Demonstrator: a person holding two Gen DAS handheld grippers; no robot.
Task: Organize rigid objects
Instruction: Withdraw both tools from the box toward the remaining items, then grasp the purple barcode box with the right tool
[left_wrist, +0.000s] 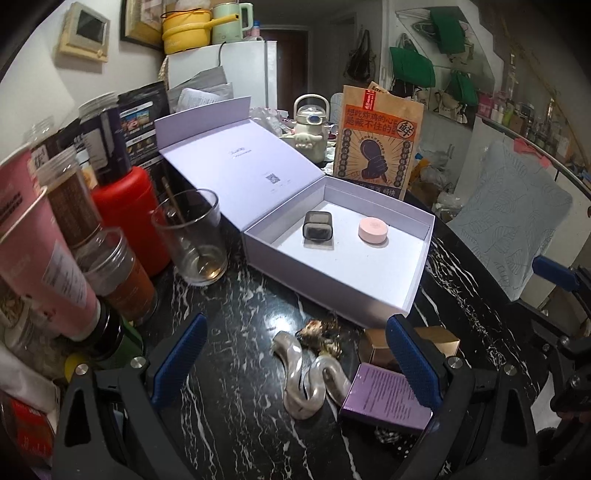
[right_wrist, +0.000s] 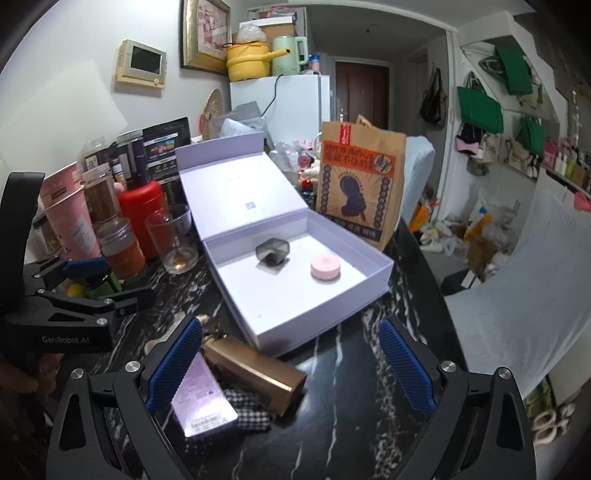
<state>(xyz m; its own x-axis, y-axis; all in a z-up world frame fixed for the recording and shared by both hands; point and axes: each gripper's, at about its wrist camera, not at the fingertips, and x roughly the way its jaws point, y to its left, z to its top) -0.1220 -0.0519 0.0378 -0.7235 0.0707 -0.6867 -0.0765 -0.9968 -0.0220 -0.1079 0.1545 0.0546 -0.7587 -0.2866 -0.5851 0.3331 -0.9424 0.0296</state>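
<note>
Both the left gripper (left_wrist: 295, 362) and right gripper (right_wrist: 291, 365) hang wide open, holding nothing. Two things sit inside the white box (left_wrist: 334, 291); next, grab the gold box (right_wrist: 255, 363) just in front of it.

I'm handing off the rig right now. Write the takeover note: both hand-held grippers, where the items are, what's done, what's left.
Left hand-held gripper: open, empty, over the clear hair claw clip.
Right hand-held gripper: open, empty, over the gold box.
Done: dark case and pink round container sit apart inside the open lavender box.
Left on the black marble table, in front of the box: clip, gold box, purple box, and a checkered item partly hidden under them. The small brownish thing beside the clip is unclear.
</note>
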